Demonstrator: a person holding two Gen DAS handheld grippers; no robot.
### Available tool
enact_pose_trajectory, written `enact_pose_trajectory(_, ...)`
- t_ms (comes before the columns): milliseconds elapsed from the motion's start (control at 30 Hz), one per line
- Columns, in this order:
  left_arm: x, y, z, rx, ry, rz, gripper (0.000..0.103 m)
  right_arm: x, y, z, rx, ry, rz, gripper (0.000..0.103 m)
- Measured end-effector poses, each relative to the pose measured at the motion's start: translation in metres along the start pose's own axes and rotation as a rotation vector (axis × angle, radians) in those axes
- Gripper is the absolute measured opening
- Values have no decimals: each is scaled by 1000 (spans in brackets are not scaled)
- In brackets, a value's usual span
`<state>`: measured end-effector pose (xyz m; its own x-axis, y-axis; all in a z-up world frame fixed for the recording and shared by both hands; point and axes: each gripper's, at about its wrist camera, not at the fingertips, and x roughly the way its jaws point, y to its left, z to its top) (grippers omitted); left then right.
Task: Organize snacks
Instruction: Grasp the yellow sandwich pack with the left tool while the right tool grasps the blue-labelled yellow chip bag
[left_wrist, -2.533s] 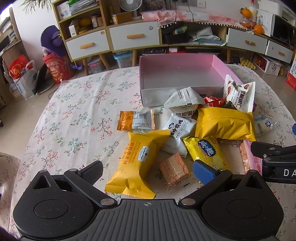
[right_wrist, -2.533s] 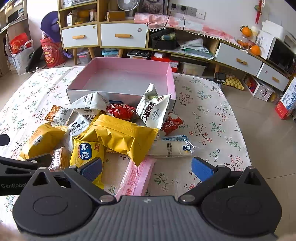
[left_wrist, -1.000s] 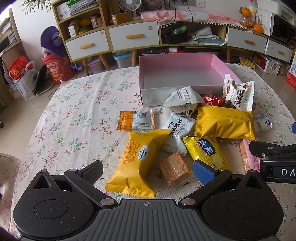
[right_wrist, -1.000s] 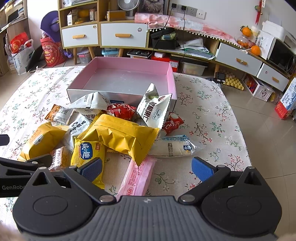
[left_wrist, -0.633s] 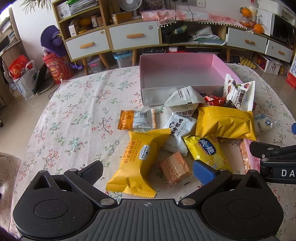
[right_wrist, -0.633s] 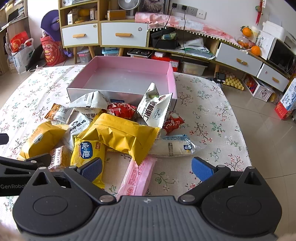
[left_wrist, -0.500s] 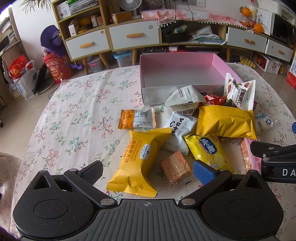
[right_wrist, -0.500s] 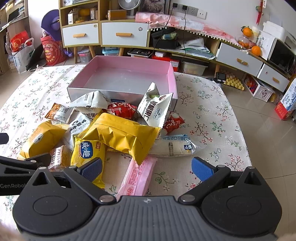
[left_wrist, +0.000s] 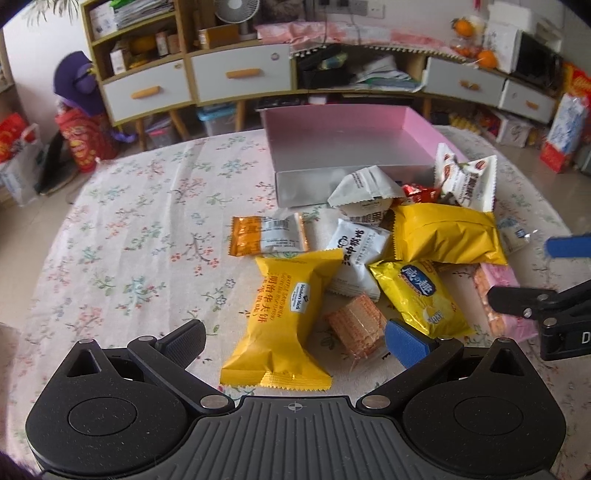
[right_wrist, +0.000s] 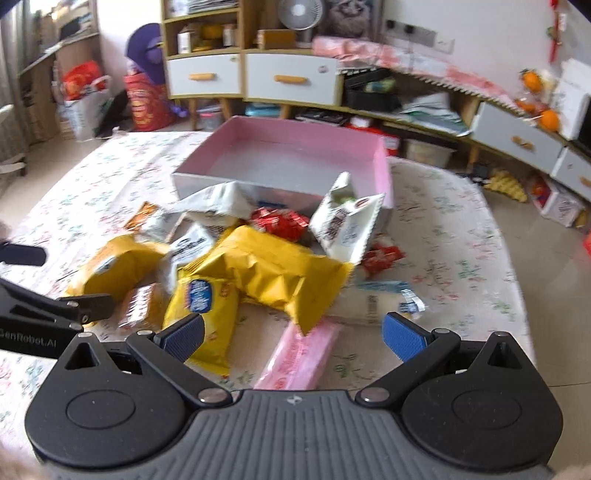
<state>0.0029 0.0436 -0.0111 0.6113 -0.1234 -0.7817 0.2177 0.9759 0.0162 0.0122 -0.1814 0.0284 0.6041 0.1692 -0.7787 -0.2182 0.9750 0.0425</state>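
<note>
Nothing is packed yet: the snacks (left_wrist: 369, 258) lie heaped just in front of the empty pink box (left_wrist: 347, 147). Left gripper (left_wrist: 295, 339) and right gripper (right_wrist: 293, 334) hover nearer, jaws spread, holding nothing. Next, probably, pinch one packet.

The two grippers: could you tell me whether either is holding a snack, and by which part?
Nothing is held. The left gripper and right gripper are both open above the snack pile, touching no packet.
</note>
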Motion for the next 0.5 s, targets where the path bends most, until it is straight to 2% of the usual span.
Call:
enact_pose_trajectory(133, 4, 13, -2, -17, -7, -50, 102, 3, -5, -1, 29, 11, 96, 101)
enact_pose_trajectory(300, 11, 25, -2, -46, -17, -109, 98, 1, 2, 0, 46, -17, 198, 94)
enact_pose_trajectory(500, 27, 36, -1, -101, 7, -156, 86, 9, 12, 2, 24, 4, 260, 78)
